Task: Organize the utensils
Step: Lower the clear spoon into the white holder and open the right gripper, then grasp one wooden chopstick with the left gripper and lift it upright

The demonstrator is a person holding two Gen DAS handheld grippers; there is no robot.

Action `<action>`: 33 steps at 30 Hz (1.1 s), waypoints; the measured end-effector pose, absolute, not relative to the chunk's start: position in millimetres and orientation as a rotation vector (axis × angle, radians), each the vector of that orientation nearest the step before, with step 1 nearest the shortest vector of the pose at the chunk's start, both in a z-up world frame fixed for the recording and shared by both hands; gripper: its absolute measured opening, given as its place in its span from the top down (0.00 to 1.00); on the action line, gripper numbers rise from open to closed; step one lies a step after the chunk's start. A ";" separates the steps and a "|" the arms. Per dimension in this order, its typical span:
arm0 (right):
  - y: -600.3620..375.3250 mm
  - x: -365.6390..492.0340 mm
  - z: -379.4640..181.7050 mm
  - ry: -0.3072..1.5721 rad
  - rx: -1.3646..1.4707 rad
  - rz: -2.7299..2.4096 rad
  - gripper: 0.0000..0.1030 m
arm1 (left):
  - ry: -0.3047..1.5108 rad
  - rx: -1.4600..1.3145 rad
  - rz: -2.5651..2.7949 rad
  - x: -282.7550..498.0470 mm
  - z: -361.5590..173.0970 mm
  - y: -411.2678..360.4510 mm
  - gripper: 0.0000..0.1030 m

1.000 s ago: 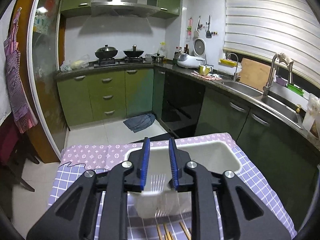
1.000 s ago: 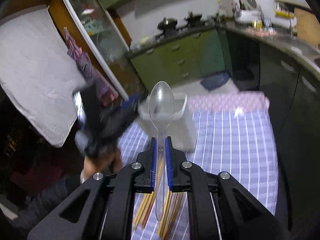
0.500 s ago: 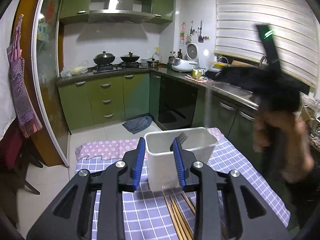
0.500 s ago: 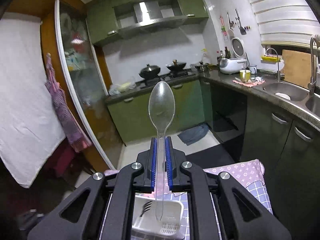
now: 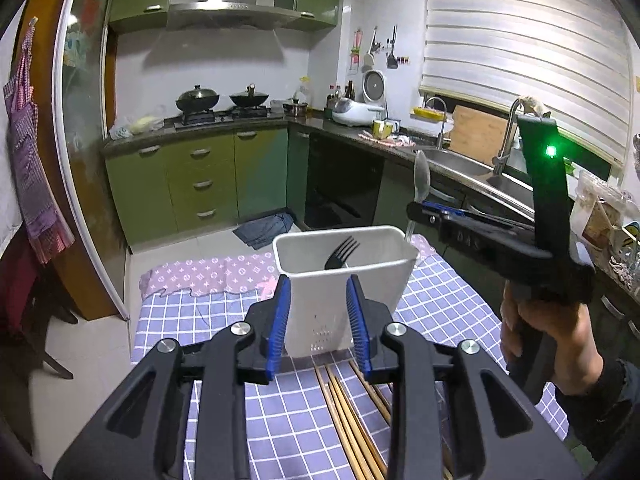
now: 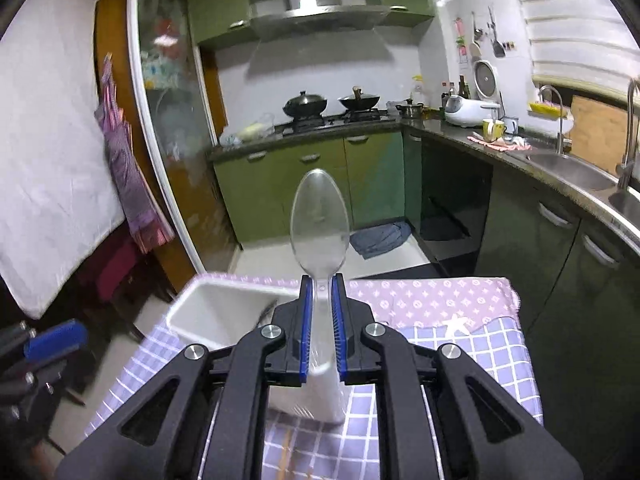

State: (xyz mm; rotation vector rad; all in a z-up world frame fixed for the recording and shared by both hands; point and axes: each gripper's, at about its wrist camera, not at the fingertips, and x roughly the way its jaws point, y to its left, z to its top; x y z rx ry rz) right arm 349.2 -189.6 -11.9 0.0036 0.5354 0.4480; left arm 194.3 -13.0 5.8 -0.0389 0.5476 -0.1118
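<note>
The right gripper [image 6: 320,320] is clamped on the handle of a clear plastic spoon [image 6: 319,220], bowl upward, above the white holder [image 5: 344,280]. The left gripper [image 5: 320,320] stands partly open astride the holder; whether it touches cannot be told. A black fork [image 5: 340,254] stands inside; chopsticks [image 5: 352,412] lie on the checked tablecloth [image 5: 440,304].

Between the right claw's [image 6: 320,332] ribbed blue pads, the spoon [image 6: 319,224] is clear, glossy plastic. The holder [image 5: 344,280] ahead of the left claw [image 5: 320,328] is matt white plastic, perforated low on its wall, with a black fork [image 5: 340,254] inside. Under both claws, wooden chopsticks [image 5: 352,412] lie on the bench's checked cloth [image 5: 280,420]. Both claws are matt black with shiny metal screws.
</note>
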 end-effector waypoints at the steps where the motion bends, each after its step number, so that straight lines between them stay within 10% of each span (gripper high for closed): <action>1: -188.7 345.5 -14.2 0.536 -0.013 0.447 0.89 | 0.554 -0.039 -0.113 192.9 4.4 -13.5 0.73; 12: -210.6 302.6 -2.6 0.554 -0.038 0.454 0.60 | 0.873 0.005 -0.084 197.0 -37.8 -23.6 0.70; 33: -273.7 269.7 -88.9 1.089 -0.094 0.455 0.60 | 1.349 -0.071 -0.068 241.4 -138.9 -42.8 0.72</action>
